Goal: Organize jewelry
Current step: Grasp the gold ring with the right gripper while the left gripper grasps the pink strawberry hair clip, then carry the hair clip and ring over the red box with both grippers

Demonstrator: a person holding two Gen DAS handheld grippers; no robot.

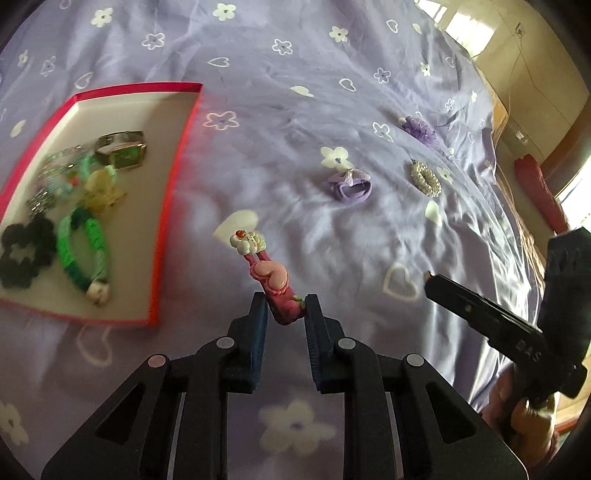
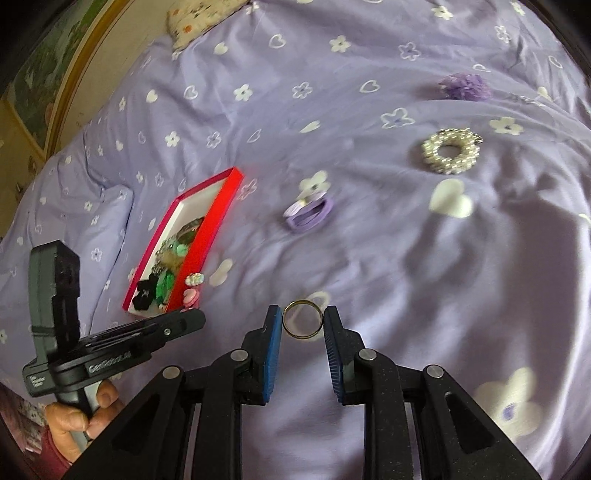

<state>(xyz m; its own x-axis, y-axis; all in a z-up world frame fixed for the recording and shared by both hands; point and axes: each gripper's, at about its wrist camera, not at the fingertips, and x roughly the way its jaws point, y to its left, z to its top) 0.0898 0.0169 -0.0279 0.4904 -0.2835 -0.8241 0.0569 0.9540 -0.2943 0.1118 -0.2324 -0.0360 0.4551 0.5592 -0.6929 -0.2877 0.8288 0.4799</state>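
Observation:
My left gripper [image 1: 285,308] is shut on a pink hair clip [image 1: 271,278] with a heart and a white flower at its tip, held above the lilac bedspread just right of the red box [image 1: 177,162]. The box holds a green watch [image 1: 123,149], a green bracelet [image 1: 83,251], a black flower scrunchie [image 1: 24,251] and other pieces. In the right wrist view my right gripper [image 2: 303,321] is shut on a thin gold ring [image 2: 302,319], held upright between its blue pads. The left gripper [image 2: 188,318] with the pink clip [image 2: 191,295] shows there beside the box [image 2: 218,214].
On the bedspread lie a purple band [image 1: 349,186], a pearl-beaded ring scrunchie [image 1: 426,177] and a purple frilly scrunchie [image 1: 419,127]; the same three show at band [image 2: 310,214], beaded scrunchie [image 2: 450,150], frilly scrunchie [image 2: 466,85]. A pillow [image 2: 195,18] lies far left. The bed's edge and floor [image 1: 535,110] are at right.

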